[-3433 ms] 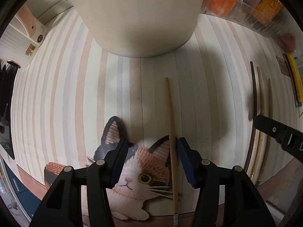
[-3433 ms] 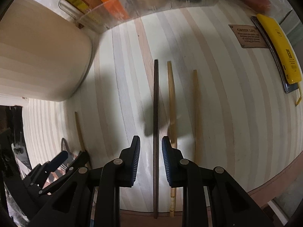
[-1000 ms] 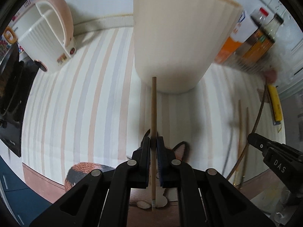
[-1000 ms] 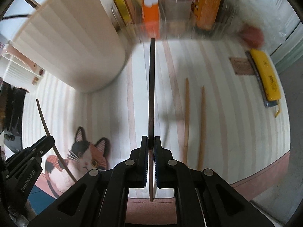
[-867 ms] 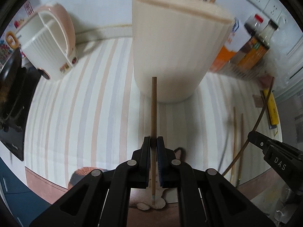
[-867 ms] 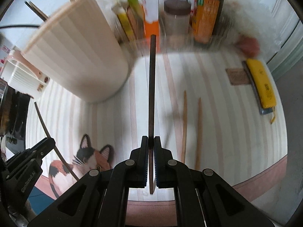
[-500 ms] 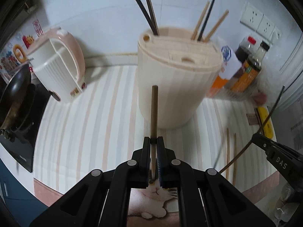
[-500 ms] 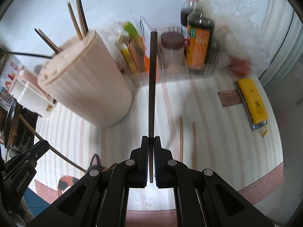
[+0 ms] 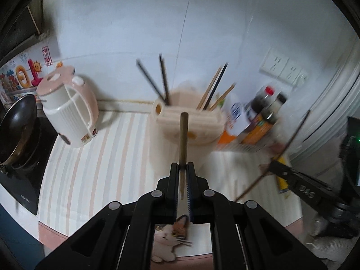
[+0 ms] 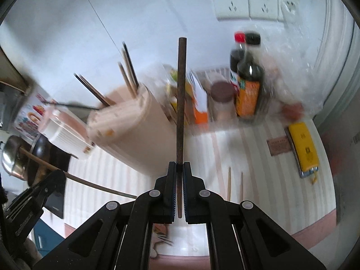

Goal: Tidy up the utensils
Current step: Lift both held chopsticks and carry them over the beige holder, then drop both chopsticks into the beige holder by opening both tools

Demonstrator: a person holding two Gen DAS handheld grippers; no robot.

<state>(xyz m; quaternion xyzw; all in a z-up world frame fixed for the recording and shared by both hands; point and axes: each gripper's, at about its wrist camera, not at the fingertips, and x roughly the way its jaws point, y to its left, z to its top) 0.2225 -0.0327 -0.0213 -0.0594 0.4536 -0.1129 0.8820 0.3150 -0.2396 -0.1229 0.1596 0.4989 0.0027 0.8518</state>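
Observation:
My left gripper point(image 9: 183, 168) is shut on a light wooden chopstick point(image 9: 182, 139) and holds it high above the striped counter, its tip over the cream utensil holder point(image 9: 186, 121). My right gripper point(image 10: 179, 167) is shut on a dark brown chopstick point(image 10: 181, 99), also raised, with the holder point(image 10: 128, 123) to its left. Several chopsticks stand in the holder. Two light chopsticks point(image 10: 235, 185) lie on the counter ahead of the right gripper. The right gripper with its dark stick also shows at the right of the left wrist view point(image 9: 273, 167).
A pink and white kettle point(image 9: 69, 112) and a black pan point(image 9: 15, 132) stand at the left. Sauce bottles point(image 10: 247, 83) and packets crowd a clear rack at the back. A yellow tool point(image 10: 303, 148) lies at the right. A cat mat point(image 9: 168, 236) lies near the front edge.
Both grippers have risen well above the counter with their chopsticks, and the views now look down on the holder's top. Earlier both were open around sticks lying flat.

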